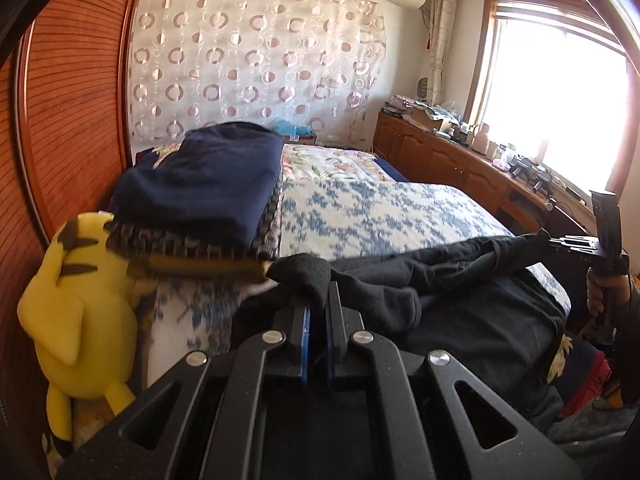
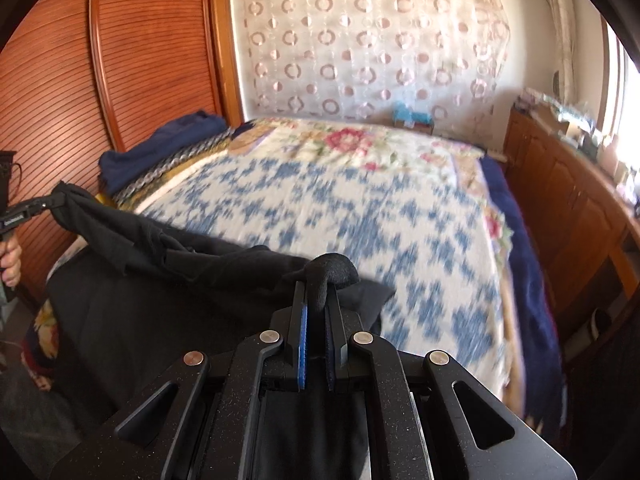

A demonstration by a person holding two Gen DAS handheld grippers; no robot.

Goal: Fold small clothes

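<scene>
The left gripper (image 1: pixel 317 300) and right gripper (image 2: pixel 319 300) were pointed downward, each clamped on a black garment (image 1: pixel 420 276) stretched between them above the bed (image 2: pixel 320 208). A yellow plush toy (image 1: pixel 76 312) was seen beside it.

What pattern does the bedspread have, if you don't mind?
White with blue floral blotches on the quilted bedspread; clearest in the right wrist view.

A black garment (image 1: pixel 440 268) lies over a white bedspread (image 1: pixel 380 208) with a blue blotchy pattern and pink flowers. Navy folded cloth (image 1: pixel 208 184) sits beside a yellow plush toy (image 1: pixel 76 312). Pink circles dot the sheer curtain (image 1: pixel 256 56); the wardrobe (image 1: pixel 72 100) is reddish-brown.
</scene>
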